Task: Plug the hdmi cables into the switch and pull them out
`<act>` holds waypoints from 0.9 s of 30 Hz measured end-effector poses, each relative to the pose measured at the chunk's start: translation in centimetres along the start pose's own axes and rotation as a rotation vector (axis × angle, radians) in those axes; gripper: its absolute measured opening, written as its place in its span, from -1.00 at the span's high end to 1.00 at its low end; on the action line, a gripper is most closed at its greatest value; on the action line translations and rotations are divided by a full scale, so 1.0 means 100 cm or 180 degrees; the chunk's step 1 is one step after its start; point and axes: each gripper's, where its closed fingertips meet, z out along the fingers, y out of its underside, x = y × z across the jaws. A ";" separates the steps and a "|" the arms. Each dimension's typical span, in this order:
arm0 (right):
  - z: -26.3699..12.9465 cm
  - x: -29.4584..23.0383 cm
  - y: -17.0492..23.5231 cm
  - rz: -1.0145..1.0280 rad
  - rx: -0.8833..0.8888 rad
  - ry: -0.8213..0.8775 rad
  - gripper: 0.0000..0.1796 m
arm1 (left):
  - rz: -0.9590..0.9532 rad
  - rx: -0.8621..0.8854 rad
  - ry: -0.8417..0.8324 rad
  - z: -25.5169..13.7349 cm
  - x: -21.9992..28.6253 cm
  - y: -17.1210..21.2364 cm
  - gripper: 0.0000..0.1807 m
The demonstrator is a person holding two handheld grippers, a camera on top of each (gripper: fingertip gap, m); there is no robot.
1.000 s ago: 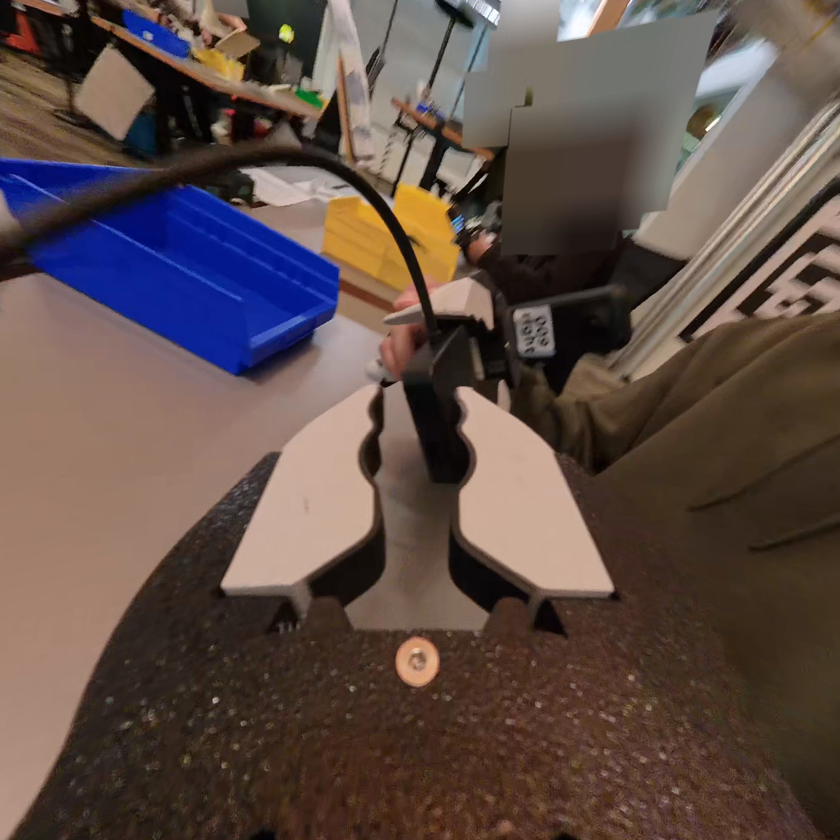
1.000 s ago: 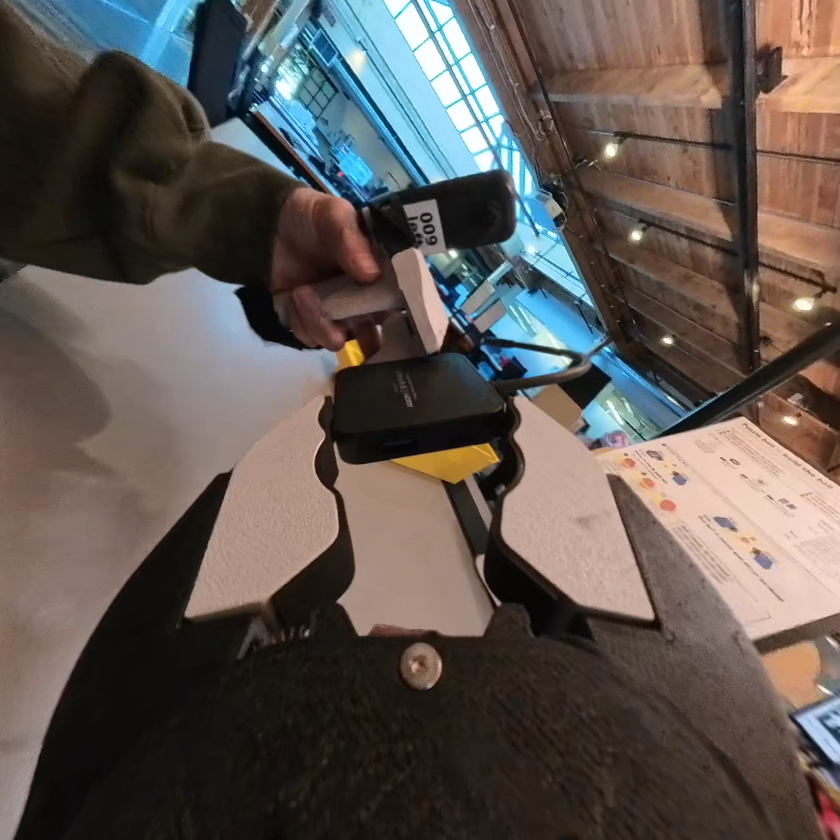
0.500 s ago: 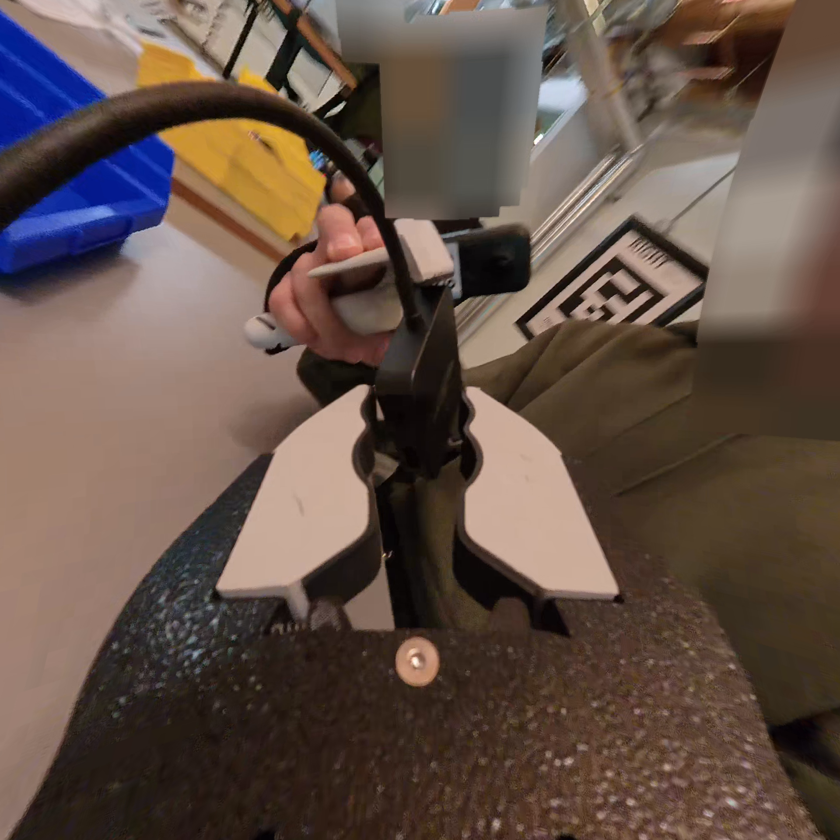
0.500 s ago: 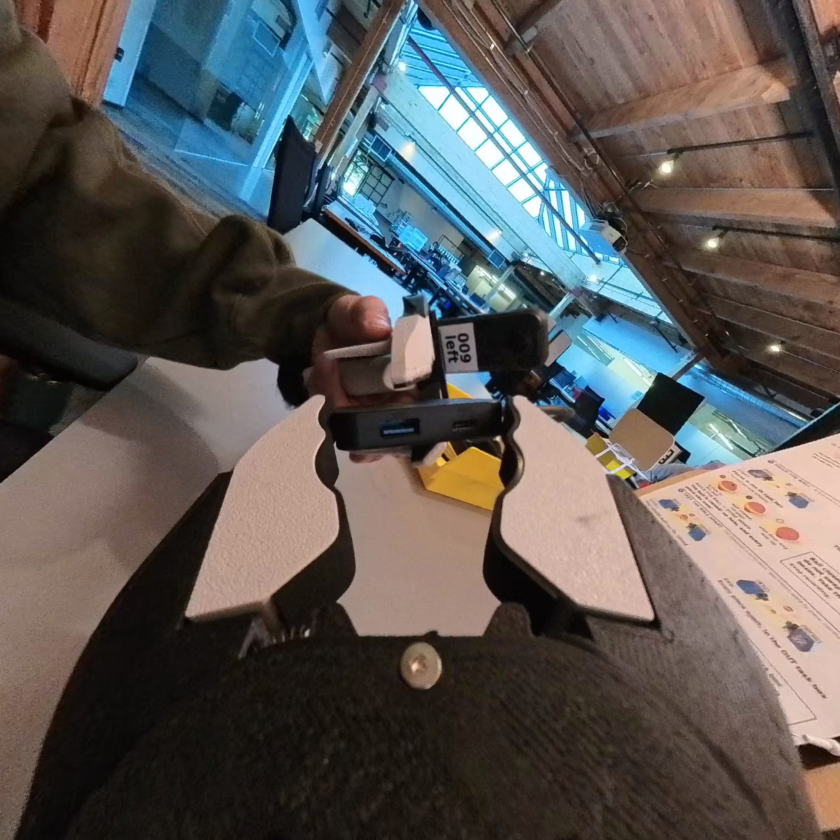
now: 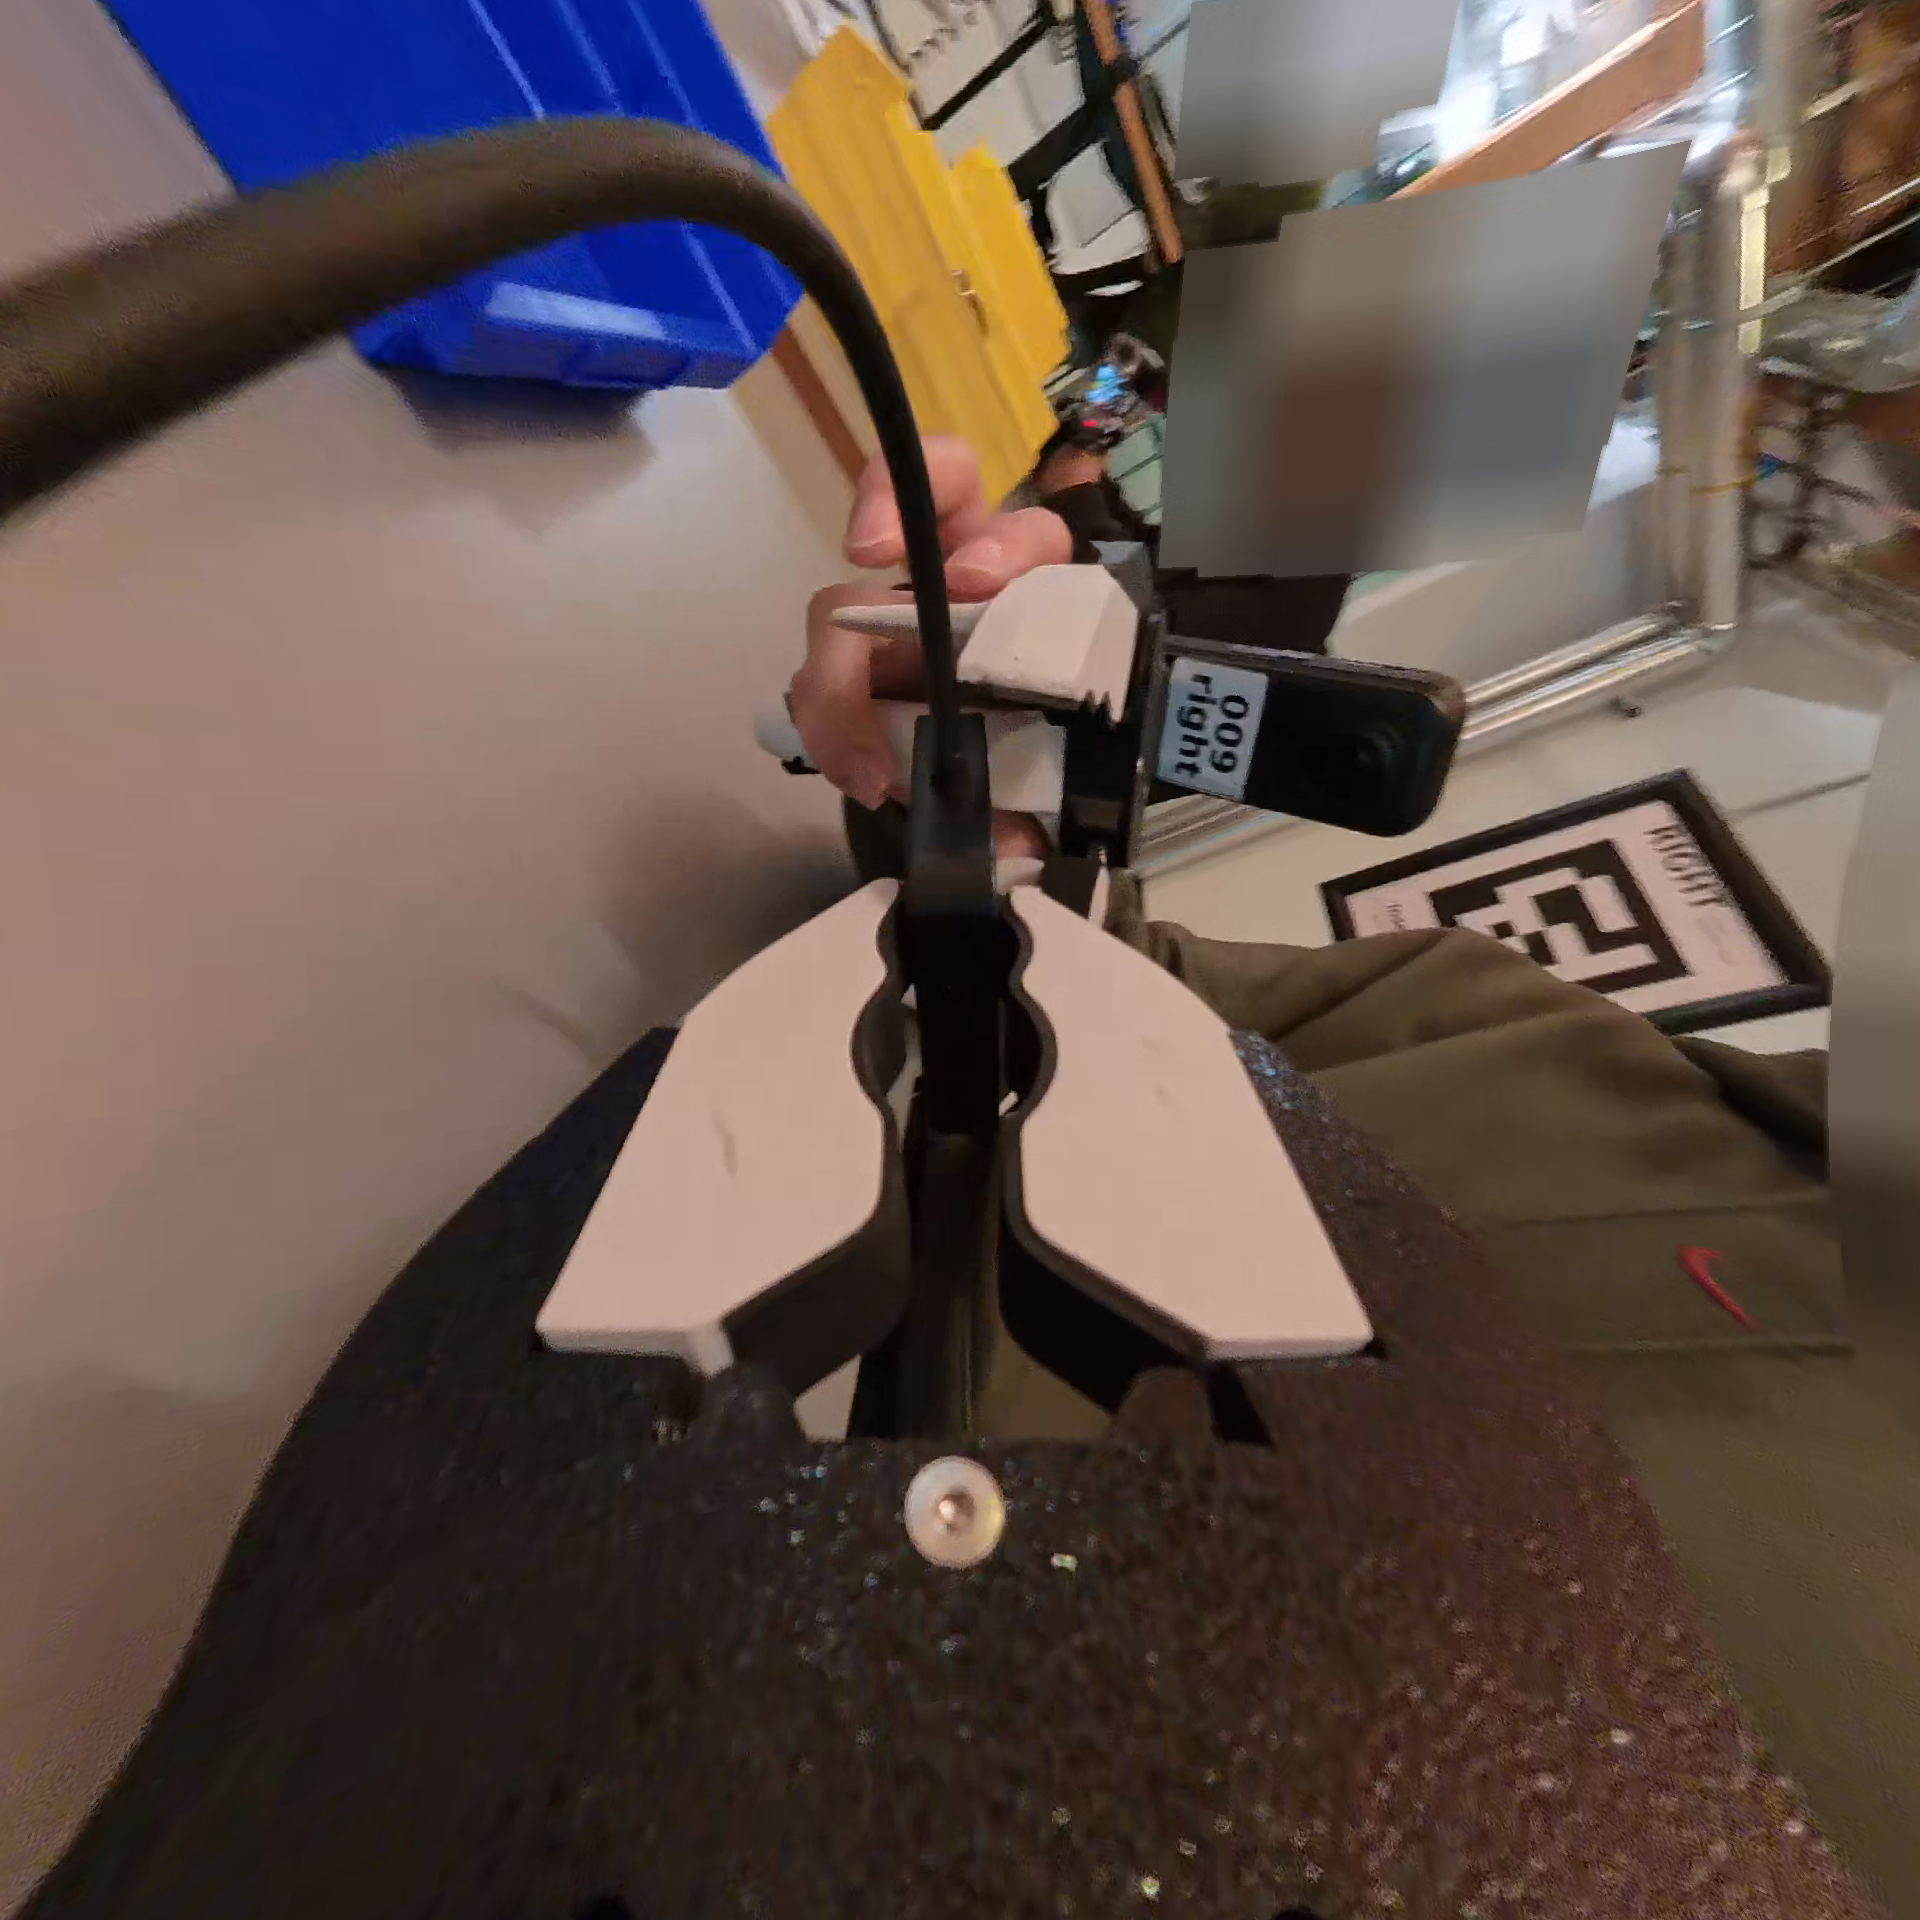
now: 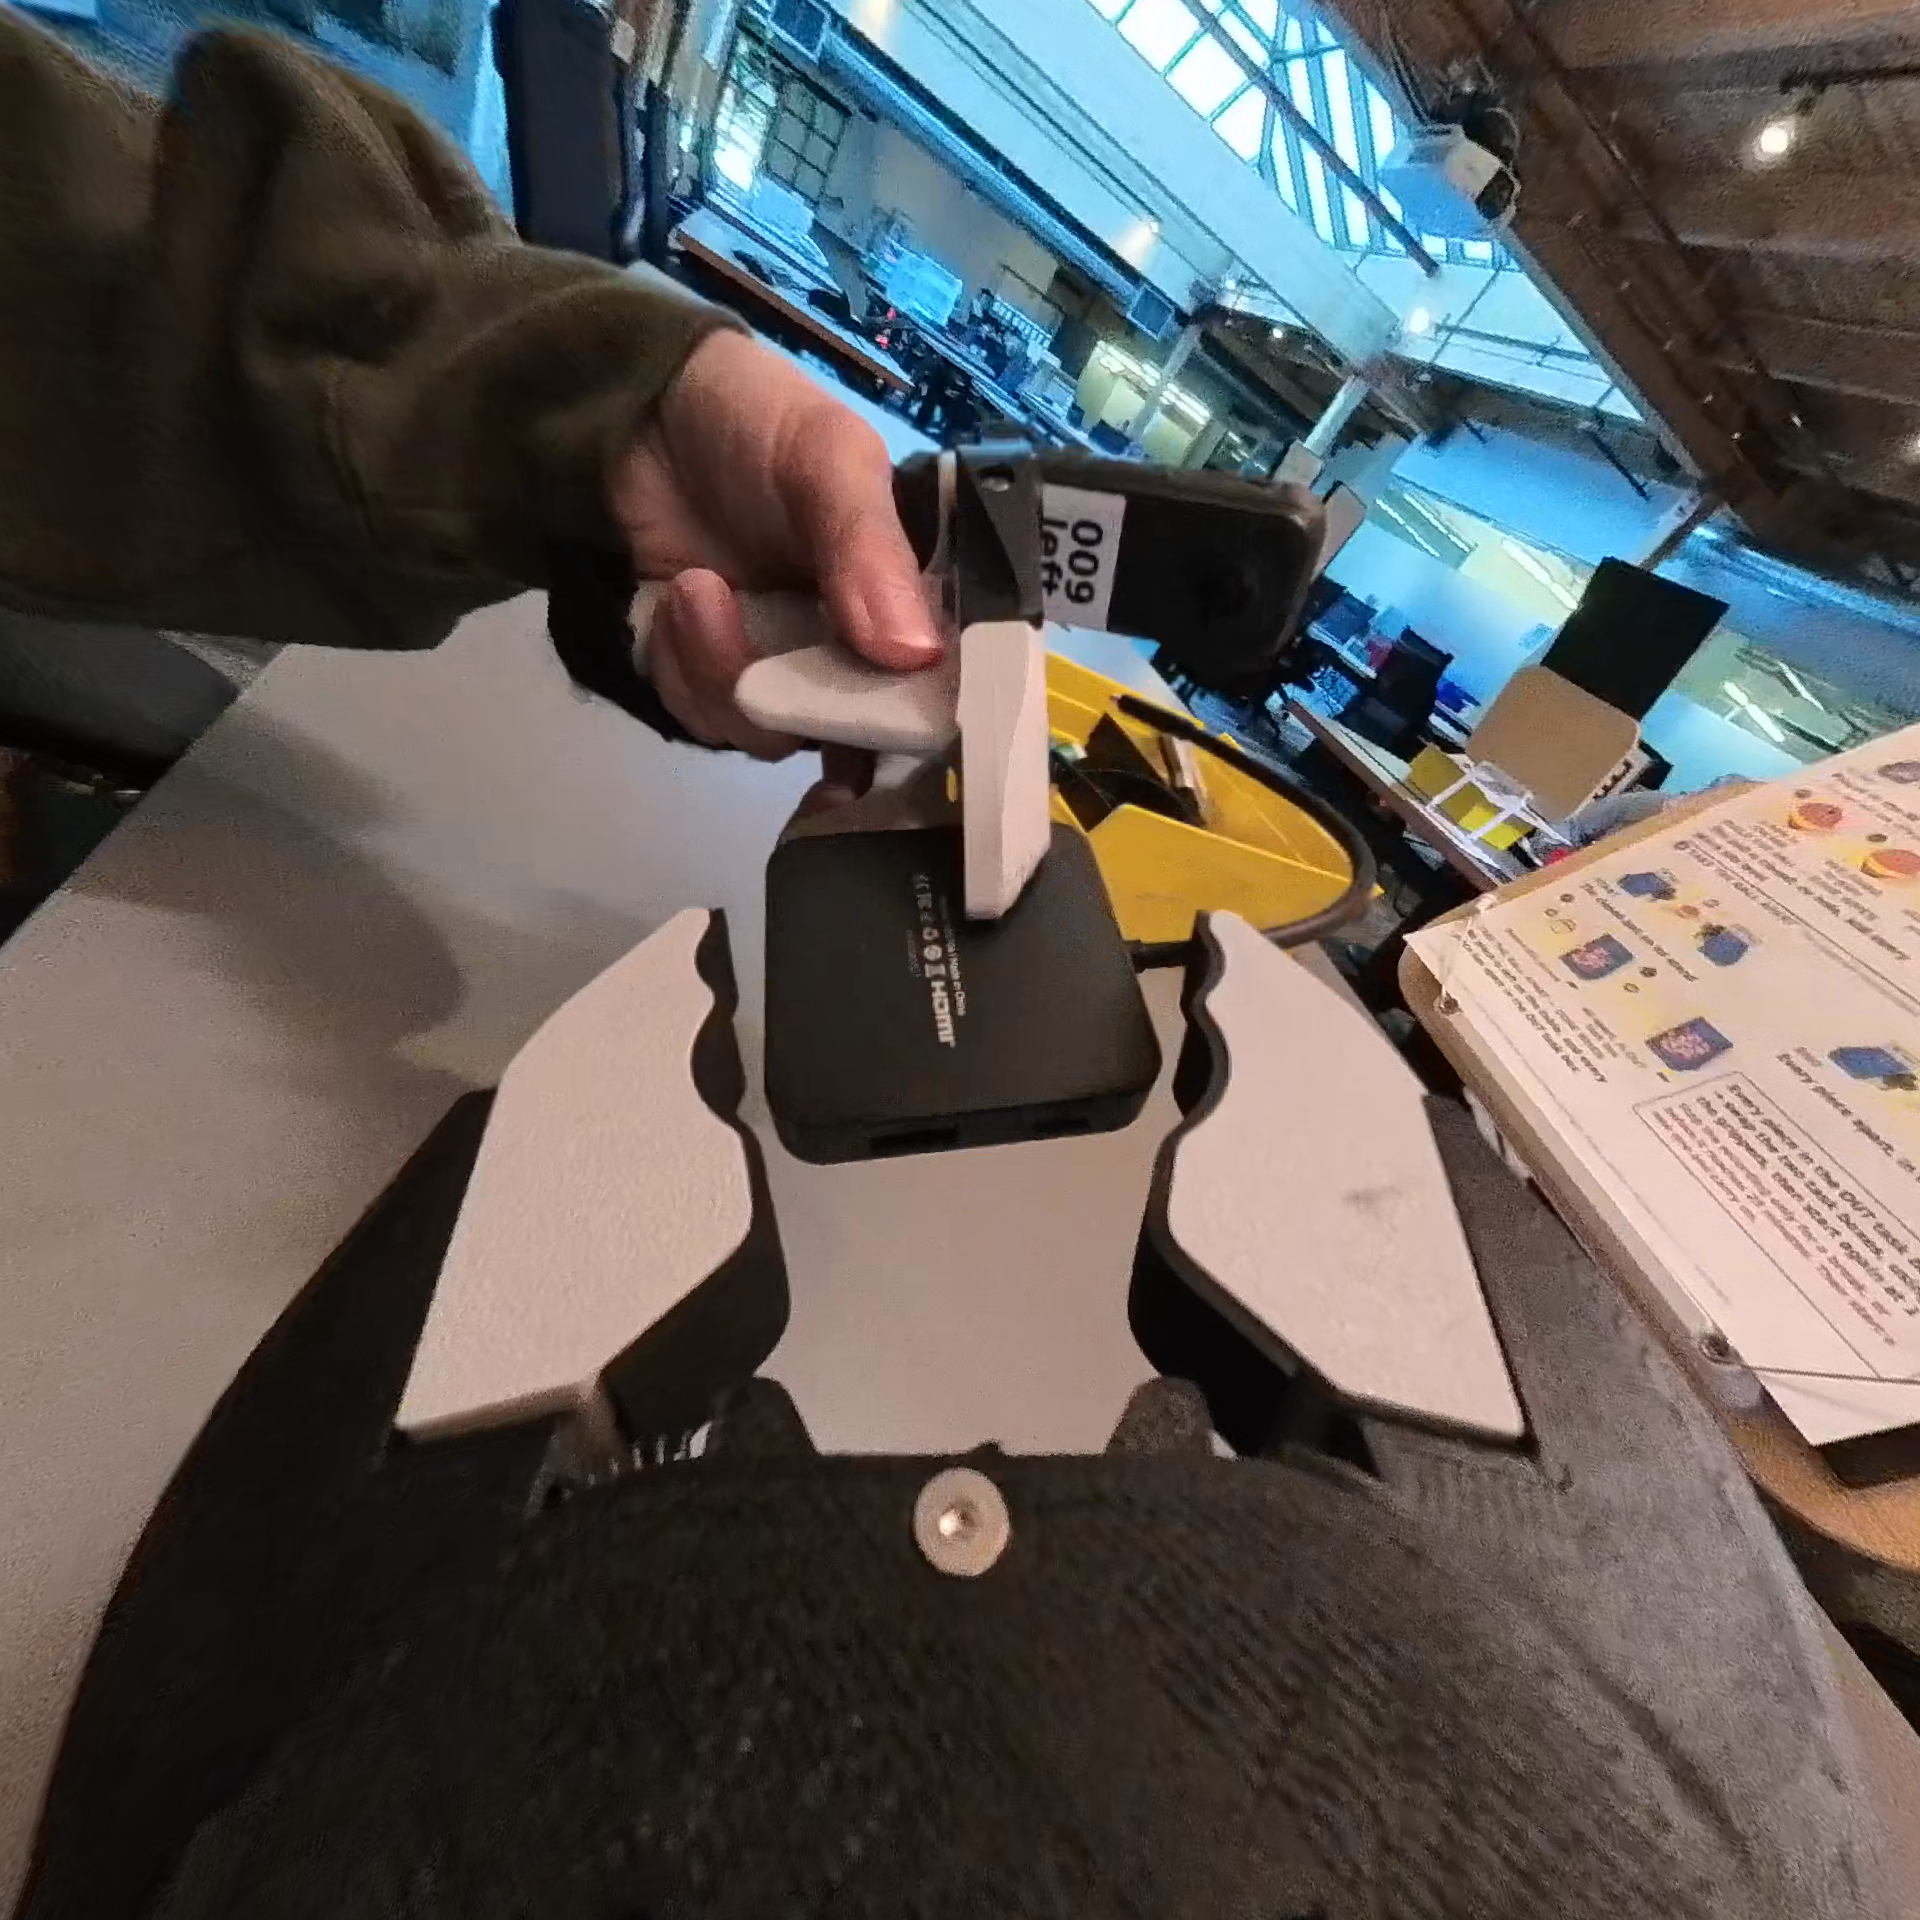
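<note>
The black HDMI switch (image 6: 951, 997) is a flat box with rounded corners. My left gripper (image 5: 954, 904) is shut on it and sees it edge-on (image 5: 951, 997). A black HDMI cable (image 5: 894, 343) runs from its far end and arcs off to the left. In the right wrist view, one of the left gripper's fingers (image 6: 997, 790) lies on top of the switch. My right gripper (image 6: 956, 935) is open, with the switch between its fingers and a small gap on each side. The cable (image 6: 1340, 862) curves out behind the switch. The right gripper body (image 5: 1049, 655) shows just beyond it.
A grey table (image 5: 416, 727) lies below. A blue bin (image 5: 468, 156) and a yellow bin (image 5: 935, 260) stand at its far side. A printed sheet on a board (image 6: 1714, 1039) is at the right. A framed black-and-white marker (image 5: 1558, 935) lies on the floor. The olive sleeve (image 5: 1507, 1143) is close.
My left gripper closed on the switch. My right gripper, which held the switch by its sides, opened and let go. Both views tilted as the switch was turned.
</note>
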 end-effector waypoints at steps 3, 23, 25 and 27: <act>0.002 0.011 0.011 0.0105 -0.0193 0.0208 0.08 | 0.0088 -0.0051 -0.0369 -0.004 -0.009 -0.004 0.85; 0.015 0.005 0.031 0.0682 -0.0194 0.0140 0.15 | 0.0095 -0.0270 -0.0650 -0.002 -0.019 -0.008 0.83; 0.016 0.004 0.033 0.0855 -0.0136 0.0068 0.15 | 0.0171 -0.0232 -0.0675 -0.002 -0.022 -0.009 0.81; 0.016 0.005 0.034 0.0854 -0.0082 0.0124 0.15 | 0.0171 -0.0178 -0.0660 -0.002 -0.023 -0.010 0.81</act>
